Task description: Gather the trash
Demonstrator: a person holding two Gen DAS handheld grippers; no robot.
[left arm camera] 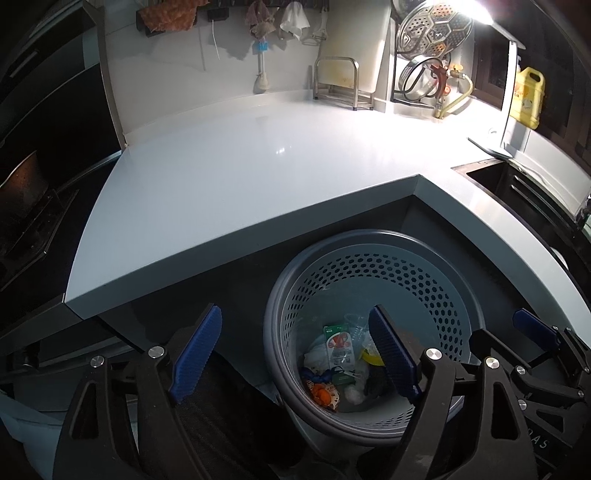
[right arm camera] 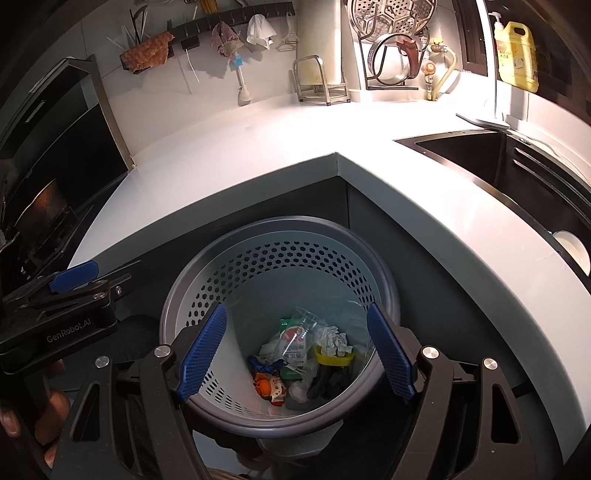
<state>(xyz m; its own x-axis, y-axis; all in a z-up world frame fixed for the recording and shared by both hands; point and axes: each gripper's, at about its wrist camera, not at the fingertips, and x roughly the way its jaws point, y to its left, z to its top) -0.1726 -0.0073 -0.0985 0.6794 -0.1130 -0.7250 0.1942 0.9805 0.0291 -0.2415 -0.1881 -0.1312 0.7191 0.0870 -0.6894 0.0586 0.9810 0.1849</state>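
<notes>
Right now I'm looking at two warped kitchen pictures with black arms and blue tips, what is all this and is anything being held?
These are two hand-held grippers, each with a wide-angle camera looking along its blue-padded fingers. One picture comes from the left gripper, the other from the right gripper. Both hang open over a perforated grey trash bin below the white countertop, holding nothing. Inside the bin lie wrappers, crumpled paper and a yellow scrap. At the back stand a steamer rack and a yellow jug; a dark sink is on the right.
</notes>
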